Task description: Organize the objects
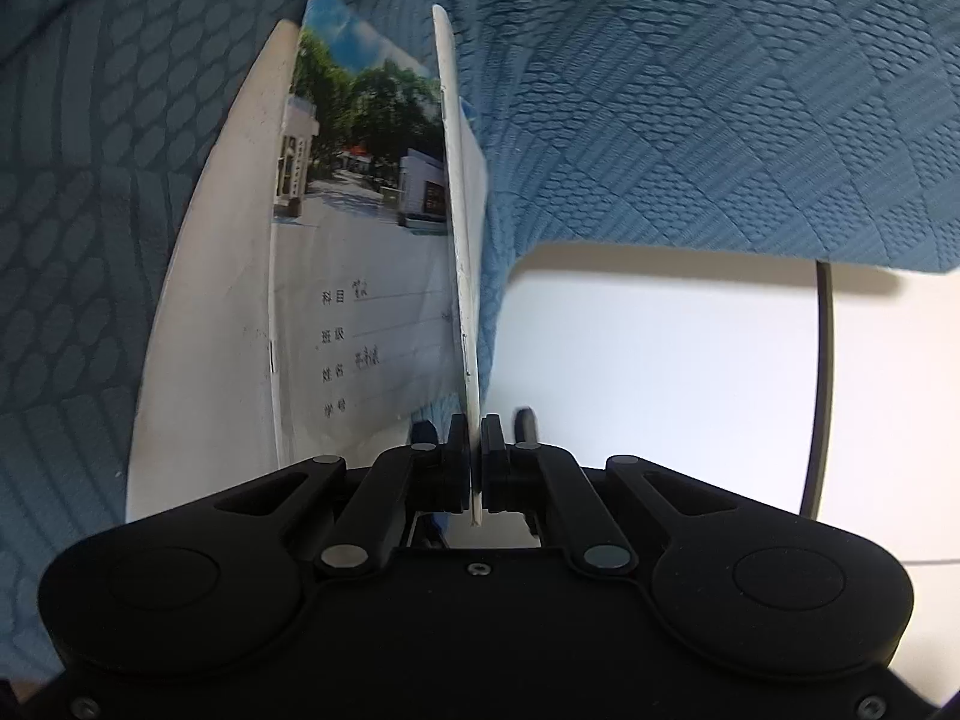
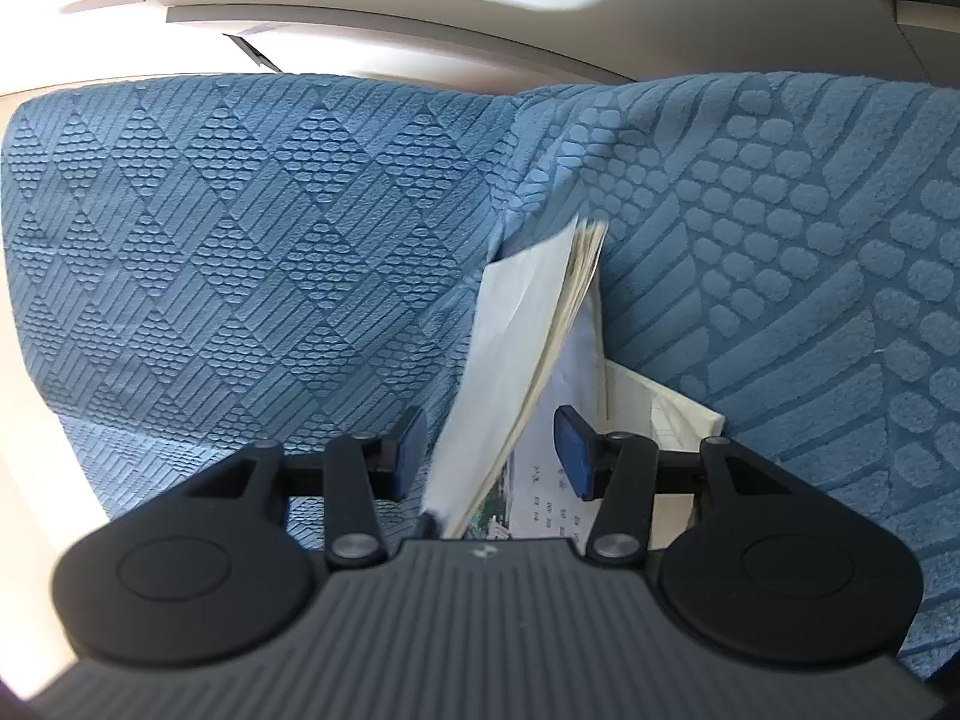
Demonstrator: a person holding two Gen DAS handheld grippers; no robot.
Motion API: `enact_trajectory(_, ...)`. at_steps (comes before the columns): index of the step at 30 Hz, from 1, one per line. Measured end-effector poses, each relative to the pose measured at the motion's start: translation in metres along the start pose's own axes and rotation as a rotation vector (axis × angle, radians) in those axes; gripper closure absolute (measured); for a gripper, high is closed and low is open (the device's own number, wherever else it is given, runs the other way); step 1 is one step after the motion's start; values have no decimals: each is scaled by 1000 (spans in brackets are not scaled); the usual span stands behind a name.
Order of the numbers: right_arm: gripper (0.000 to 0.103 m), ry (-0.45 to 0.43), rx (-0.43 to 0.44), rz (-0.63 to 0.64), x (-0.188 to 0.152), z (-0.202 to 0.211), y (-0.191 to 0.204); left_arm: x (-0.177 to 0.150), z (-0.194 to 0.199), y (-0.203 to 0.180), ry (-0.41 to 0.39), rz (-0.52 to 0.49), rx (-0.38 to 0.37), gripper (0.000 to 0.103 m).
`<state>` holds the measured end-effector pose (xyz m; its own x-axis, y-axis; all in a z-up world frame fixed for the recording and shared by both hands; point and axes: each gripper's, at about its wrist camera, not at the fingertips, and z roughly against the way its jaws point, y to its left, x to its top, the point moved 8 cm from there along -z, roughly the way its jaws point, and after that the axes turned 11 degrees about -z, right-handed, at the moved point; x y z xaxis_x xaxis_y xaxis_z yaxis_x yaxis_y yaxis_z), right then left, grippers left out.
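Left claw [image 1: 476,468] clamped on thin white booklet [image 1: 459,240]; right claw [image 2: 489,459] agape over embossed blue fabric [image 2: 240,210].

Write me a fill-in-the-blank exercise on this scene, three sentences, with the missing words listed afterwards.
1. The left gripper is ____ on the edge of a thin booklet.
2. The right gripper has its jaws ____, and the booklet's pages stand between its blue pads.
3. The textured sofa fabric around the booklets is ____ in colour.

Missing words: shut; open; blue
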<state>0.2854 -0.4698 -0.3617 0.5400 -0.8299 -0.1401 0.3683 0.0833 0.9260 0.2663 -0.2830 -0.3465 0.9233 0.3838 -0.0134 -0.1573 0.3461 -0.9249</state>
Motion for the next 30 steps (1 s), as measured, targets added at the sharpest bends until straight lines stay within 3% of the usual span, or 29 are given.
enact_trajectory(5, 53, -13, -16, 4, 0, 4, -4, -6, 23, -6, 24, -36, 9, 101)
enact_trajectory(13, 89, -9, -64, 52, -5, -7, -2, -8, 51, -7, 18, -72, 40, 100)
enact_trajectory(16, 93, -3, -52, 106, -15, -5, 7, -6, 65, -5, 4, -87, 71, 98)
enact_trajectory(30, 94, -22, -110, 250, -86, 33, 38, -1, 124, -8, -11, -113, 107, 96)
